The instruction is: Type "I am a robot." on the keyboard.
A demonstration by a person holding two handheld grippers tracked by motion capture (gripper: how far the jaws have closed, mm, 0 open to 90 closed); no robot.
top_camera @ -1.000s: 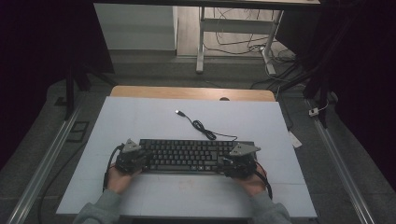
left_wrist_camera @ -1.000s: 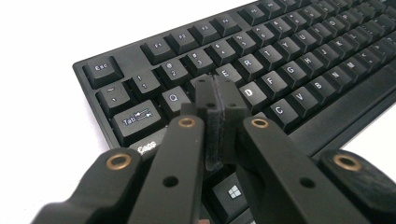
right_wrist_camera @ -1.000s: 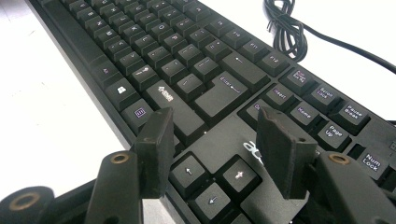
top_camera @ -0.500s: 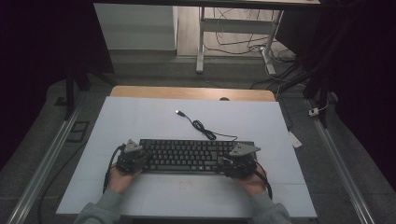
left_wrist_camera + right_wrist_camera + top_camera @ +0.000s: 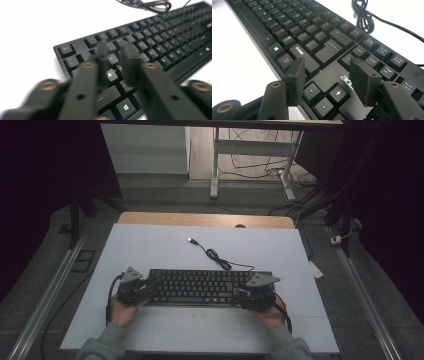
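A black keyboard (image 5: pixel 200 287) lies across the near part of the white board, and its cable (image 5: pixel 215 255) curls away to a USB plug (image 5: pixel 191 240). My left gripper (image 5: pixel 151 283) hovers over the keyboard's left end. In the left gripper view the blurred jaws (image 5: pixel 115 47) stand a little apart above the letter keys (image 5: pixel 160 37); they have just been opening, with nothing held between them. My right gripper (image 5: pixel 241 292) is at the keyboard's right end. Its jaws (image 5: pixel 327 63) are open over the arrow keys and the logo panel of the keyboard (image 5: pixel 312 30).
The white board (image 5: pixel 150 245) rests on a wooden table whose far edge (image 5: pixel 200 219) shows. Metal rails (image 5: pixel 50 290) run along both sides. A small white tag (image 5: pixel 316 269) lies off the board's right edge. The coiled cable (image 5: pixel 362 15) lies behind the keyboard.
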